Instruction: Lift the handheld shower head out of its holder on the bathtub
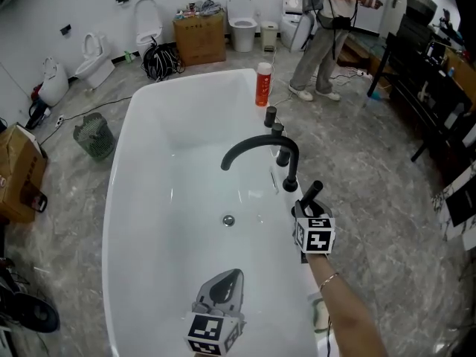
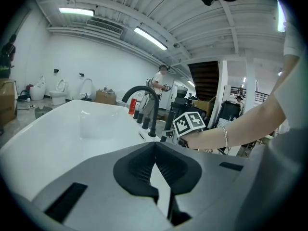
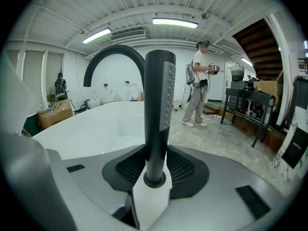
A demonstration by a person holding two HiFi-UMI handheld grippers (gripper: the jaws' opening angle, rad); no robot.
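Observation:
The handheld shower head (image 1: 313, 193) is a slim black stick standing in its holder (image 3: 155, 179) on the right rim of the white bathtub (image 1: 119, 192). My right gripper (image 1: 303, 208) is around its lower part. In the right gripper view the shower head (image 3: 159, 105) rises upright between the two pads, which press on both of its sides just above the holder, so that gripper (image 3: 156, 153) is shut on it. My left gripper (image 1: 227, 277) hangs over the tub's near end. Its tips (image 2: 155, 146) meet with nothing between them.
A curved black faucet (image 1: 260, 149) and two black knobs stand on the rim just beyond the shower head, with a red bottle (image 1: 263, 85) farther along. A person (image 1: 323, 36) stands on the floor beyond. Toilets, a cardboard box (image 1: 199, 37) and a black shelf (image 1: 435, 73) line the room.

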